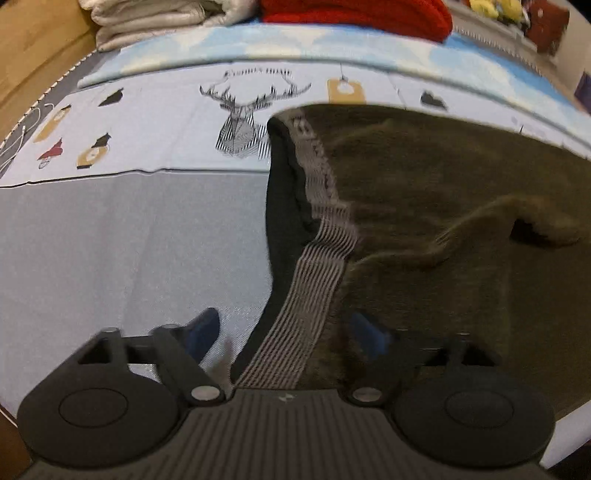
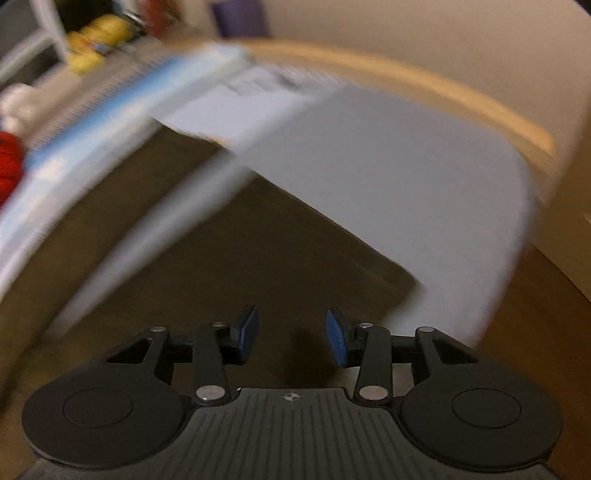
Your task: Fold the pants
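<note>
On bed (image 1: 110, 240), olive pants (image 1: 461, 221)

A bedroom in a home. A bed (image 1: 110, 240) carries a grey sheet and a printed cover (image 1: 177, 122) with a deer head, folded clothes (image 1: 147, 18) and a red knit (image 1: 354, 14) sit behind, yellow soft toys (image 2: 96, 40) line a shelf, and the floor (image 2: 535, 332) is wood.
</note>
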A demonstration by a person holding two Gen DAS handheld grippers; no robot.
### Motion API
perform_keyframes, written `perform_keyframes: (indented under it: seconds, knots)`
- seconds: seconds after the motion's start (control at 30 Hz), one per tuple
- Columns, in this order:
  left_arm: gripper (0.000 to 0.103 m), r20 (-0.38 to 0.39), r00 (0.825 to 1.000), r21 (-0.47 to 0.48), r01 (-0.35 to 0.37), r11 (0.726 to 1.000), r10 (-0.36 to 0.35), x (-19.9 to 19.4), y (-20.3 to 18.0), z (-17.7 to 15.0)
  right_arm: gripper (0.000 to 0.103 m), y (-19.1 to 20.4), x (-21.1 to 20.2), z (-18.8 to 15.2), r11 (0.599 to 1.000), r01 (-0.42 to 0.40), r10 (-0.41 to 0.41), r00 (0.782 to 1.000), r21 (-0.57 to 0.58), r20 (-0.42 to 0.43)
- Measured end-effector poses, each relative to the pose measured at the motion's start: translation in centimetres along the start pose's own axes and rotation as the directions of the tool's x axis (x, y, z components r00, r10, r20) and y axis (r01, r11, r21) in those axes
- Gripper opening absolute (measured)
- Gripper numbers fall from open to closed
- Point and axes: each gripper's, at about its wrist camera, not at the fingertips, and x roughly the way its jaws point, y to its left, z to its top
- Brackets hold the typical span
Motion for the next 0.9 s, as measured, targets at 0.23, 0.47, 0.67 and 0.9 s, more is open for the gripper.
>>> perform_keyframes:
  seconds: [0.23, 0.47, 0.67, 0.9]
  knots:
    - [0.084, -0.140, 0.990, -0.039, 0.010, 0.999, -0.015, 3.0, 1.5, -0.3, 0.061, -3.7, 2.4, -0.2, 0.986, 0.055, -0.040, 0.994, 0.156, -0.099]
    - [0.074, -0.171, 0.983, -0.062, 0.056, 0.996, -0.066, 3.8, 1.8, -0.5, 0.051, -1.7, 2.7, 0.1, 0.992, 0.074, -0.067, 0.995, 0.102, -0.072]
    - [0.048, -0.117, 0.993, 0.065, 0.036, 0.997, -0.028, 2.8, 0.2, -0.7, 0.005, -0.2, 2.1, 0.5, 0.998, 0.060, -0.060, 0.998, -0.001, -0.021]
    - [0.017, -0.082, 0.994, 0.075, 0.072, 0.995, -0.066, 0.8, 0.6, -1.5, 0.003, -2.4, 1.2, 1.6, 0.983, 0.128, -0.136, 0.989, 0.134, 0.049]
